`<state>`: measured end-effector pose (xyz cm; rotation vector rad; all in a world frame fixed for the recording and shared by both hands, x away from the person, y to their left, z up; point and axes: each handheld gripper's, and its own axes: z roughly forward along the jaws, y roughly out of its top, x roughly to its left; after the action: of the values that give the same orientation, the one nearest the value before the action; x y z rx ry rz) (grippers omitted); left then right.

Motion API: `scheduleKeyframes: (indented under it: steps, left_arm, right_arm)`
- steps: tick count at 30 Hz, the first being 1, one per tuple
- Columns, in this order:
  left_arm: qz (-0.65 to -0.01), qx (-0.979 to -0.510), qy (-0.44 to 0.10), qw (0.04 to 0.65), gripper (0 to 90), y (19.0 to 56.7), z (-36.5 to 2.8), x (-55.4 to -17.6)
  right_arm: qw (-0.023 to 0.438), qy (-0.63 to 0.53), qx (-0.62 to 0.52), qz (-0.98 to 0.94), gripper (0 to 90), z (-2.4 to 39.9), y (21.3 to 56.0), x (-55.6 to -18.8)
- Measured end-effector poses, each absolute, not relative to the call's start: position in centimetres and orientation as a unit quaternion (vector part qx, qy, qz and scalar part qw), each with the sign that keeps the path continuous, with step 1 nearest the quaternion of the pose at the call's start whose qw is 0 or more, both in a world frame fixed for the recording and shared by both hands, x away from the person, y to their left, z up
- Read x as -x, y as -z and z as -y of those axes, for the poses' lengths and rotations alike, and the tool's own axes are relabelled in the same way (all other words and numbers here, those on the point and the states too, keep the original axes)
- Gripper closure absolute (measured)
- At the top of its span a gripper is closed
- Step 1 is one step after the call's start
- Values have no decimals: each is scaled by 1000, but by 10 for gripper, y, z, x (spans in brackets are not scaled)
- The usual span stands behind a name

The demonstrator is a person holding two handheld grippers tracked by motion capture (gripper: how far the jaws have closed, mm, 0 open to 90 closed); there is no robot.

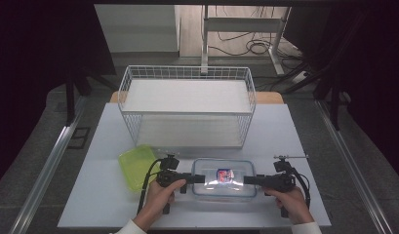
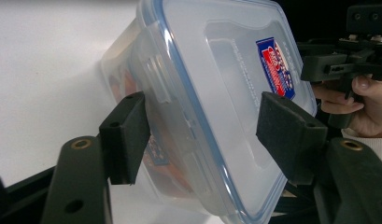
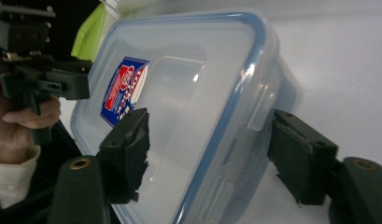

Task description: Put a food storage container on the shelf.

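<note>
A clear lidded plastic container [image 1: 224,178] with a blue seal and a red-and-blue label lies flat on the white table, between my two grippers. My left gripper [image 1: 199,179] comes in level at its left end. In the left gripper view the container [image 2: 216,93] has one pad over its lid and one beside its end wall, by the latch flap. Those jaws [image 2: 202,126] stand apart and straddle it, with no clear press. My right gripper [image 1: 248,180] straddles the right end of the container [image 3: 188,93] the same way, its jaws [image 3: 209,140] apart.
A yellow-green plastic tray [image 1: 136,165] lies on the table just left of the container. A white wire basket [image 1: 187,68] stands at the back middle of the table [image 1: 294,131]. Bare table lies to either side and along the front edge.
</note>
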<state>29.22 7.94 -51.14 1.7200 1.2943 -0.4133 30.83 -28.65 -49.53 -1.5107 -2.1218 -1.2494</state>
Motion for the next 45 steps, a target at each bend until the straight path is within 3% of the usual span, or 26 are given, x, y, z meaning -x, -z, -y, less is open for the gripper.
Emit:
scheduleKeyframes:
  steps: [9,22,45]
  left_arm:
    - [-503,-706,154,474,444,505,-87,-279]
    - [-478,-711,145,496,510,504,-93,-268]
    - [-468,-716,108,506,521,496,-90,-259]
  right_arm:
    - [121,455,507,722,428,295,490,-296]
    - [115,481,478,726,487,301,489,-284]
    - [97,497,464,727,505,302,485,-279]
